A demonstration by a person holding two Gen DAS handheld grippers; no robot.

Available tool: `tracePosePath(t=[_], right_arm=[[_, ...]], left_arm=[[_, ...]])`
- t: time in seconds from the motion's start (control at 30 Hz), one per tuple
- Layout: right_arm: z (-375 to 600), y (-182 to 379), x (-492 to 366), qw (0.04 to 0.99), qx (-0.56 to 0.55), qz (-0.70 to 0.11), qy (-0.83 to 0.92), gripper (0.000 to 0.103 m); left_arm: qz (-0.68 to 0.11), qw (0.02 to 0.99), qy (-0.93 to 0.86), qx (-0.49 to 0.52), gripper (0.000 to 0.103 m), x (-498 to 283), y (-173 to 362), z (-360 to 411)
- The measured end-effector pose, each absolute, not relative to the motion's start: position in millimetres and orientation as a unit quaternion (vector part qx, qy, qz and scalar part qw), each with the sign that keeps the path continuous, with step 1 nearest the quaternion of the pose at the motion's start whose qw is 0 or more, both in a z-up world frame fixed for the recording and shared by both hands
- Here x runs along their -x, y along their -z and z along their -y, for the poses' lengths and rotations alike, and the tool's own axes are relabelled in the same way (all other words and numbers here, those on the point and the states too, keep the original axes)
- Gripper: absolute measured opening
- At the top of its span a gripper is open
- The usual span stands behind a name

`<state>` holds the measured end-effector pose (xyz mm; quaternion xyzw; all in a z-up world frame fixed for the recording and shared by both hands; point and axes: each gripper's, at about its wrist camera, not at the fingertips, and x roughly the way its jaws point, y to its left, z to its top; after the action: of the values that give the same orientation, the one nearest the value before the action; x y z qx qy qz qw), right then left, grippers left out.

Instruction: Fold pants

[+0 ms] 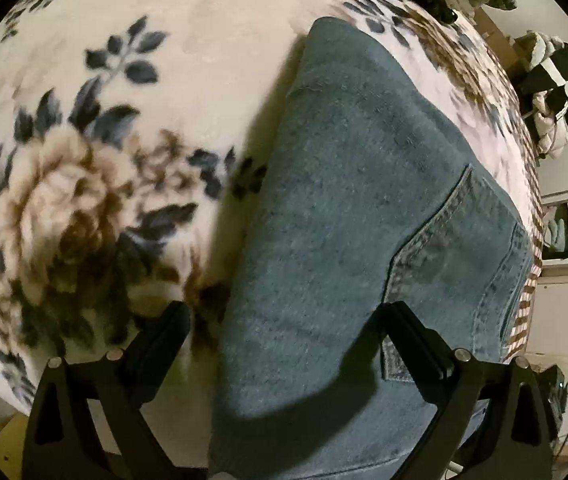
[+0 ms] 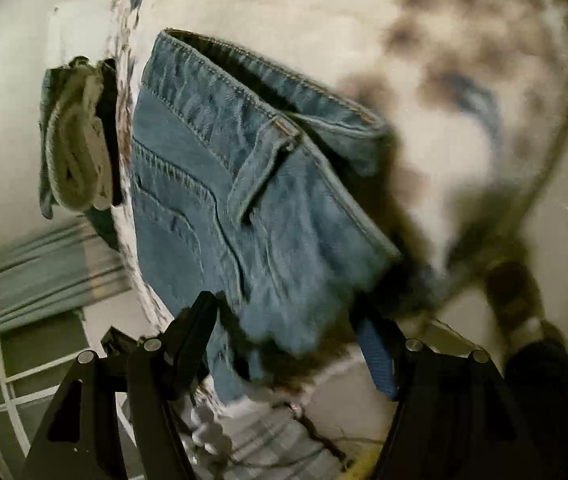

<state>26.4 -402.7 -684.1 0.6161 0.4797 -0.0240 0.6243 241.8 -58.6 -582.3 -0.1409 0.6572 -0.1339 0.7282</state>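
Folded blue denim pants [image 1: 363, 208] lie on a floral blanket [image 1: 84, 160], back pocket up, running from the near edge toward the far right. My left gripper [image 1: 284, 320] is open just above the pants' near end, holding nothing. In the right wrist view the pants [image 2: 244, 184] show their waistband, belt loop and pocket seams. My right gripper [image 2: 291, 320] is open, its jaws standing either side of the pants' near edge; the view is blurred.
The blanket covers a bed whose edge [image 1: 523, 300] runs down the right. A stack of folded clothes [image 2: 80, 136] lies at the bed's far edge. Jackets [image 1: 551, 92] hang beyond the bed. A curtain [image 2: 36, 272] and cables [image 2: 323, 432] are below.
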Motion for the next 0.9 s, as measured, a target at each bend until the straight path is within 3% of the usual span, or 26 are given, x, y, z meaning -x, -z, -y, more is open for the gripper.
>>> tracePosePath(t=[0.3, 0.5, 0.57, 0.6, 0.63, 0.67, 0.7, 0.77, 0.9], right_arm=[[407, 675, -59, 0.663, -0.641, -0.386, -0.008, 0.074], [406, 682, -81, 0.679, -0.616, -0.400, -0.009, 0.074], [403, 677, -86, 0.684, -0.605, -0.407, -0.004, 0.070], [402, 676, -88, 0.687, -0.597, -0.414, 0.003, 0.061], [401, 675, -90, 0.689, -0.588, -0.423, 0.013, 0.047], [399, 674, -90, 0.693, -0.578, -0.432, 0.022, 0.041], [398, 672, -90, 0.696, -0.570, -0.435, 0.026, 0.035], [396, 662, -89, 0.703, -0.560, -0.438, 0.029, 0.032], [390, 630, -94, 0.721, -0.537, -0.437, 0.032, 0.027]], left_arm=[[-0.655, 0.728, 0.147, 0.142, 0.101, -254, 586, 68], [-0.640, 0.739, 0.152, 0.148, 0.101, -247, 585, 59], [-0.632, 0.745, 0.154, 0.149, 0.101, -246, 584, 58], [-0.625, 0.748, 0.159, 0.157, 0.099, -246, 582, 58], [-0.618, 0.751, 0.164, 0.165, 0.082, -246, 579, 58], [-0.610, 0.752, 0.176, 0.178, 0.056, -246, 575, 59], [-0.609, 0.753, 0.174, 0.178, 0.053, -245, 571, 60], [-0.603, 0.755, 0.176, 0.186, 0.027, -244, 564, 60], [-0.592, 0.761, 0.180, 0.194, 0.020, -238, 544, 56]])
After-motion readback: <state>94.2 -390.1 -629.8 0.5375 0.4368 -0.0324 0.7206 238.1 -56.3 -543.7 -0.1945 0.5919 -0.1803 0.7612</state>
